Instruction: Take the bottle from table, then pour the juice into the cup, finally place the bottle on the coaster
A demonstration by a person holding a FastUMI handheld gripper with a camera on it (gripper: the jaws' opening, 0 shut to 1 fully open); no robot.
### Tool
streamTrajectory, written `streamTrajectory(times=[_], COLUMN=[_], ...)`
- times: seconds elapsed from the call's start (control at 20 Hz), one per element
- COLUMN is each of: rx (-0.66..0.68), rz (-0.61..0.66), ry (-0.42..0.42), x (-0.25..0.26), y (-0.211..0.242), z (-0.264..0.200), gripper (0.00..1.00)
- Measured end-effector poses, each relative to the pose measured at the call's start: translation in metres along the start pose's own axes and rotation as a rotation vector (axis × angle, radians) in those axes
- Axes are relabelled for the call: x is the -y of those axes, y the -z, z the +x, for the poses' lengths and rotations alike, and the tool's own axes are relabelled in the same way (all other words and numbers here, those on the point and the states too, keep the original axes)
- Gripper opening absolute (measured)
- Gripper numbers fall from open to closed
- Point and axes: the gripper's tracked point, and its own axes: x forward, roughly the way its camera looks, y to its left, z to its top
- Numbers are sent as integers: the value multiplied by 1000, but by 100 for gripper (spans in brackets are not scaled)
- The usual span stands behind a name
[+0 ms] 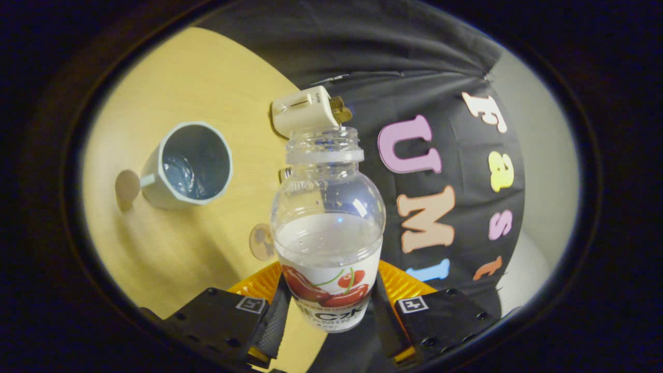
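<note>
The gripper (327, 311) is clamping the bottle (328, 228) at its label, both fingers pressing its sides. The uncapped bottle is pointing along the fingers, neck ahead, liquid filling its lower part. The cup (187, 165) is sitting on the table (207, 88) off to the fingers' left, well apart from the mouth, a white plug (305, 110) lying beyond. The view looks rolled, suggesting a tilted hand.

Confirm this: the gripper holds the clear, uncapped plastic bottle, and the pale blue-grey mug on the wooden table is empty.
Wrong on the mug. The gripper view shows liquid inside the pale blue-grey mug. The gripper does hold the clear uncapped plastic bottle.
</note>
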Motion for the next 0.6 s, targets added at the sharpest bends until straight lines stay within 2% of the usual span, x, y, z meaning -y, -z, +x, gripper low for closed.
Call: streamTrajectory(times=[0.2, 0.4, 0.6], rx=[-75, -104, -122], rz=[316, 588, 806], ry=[-80, -91, -99], x=[-2, 12, 28], y=[12, 16, 22], z=[14, 35, 53], gripper=[77, 77, 77])
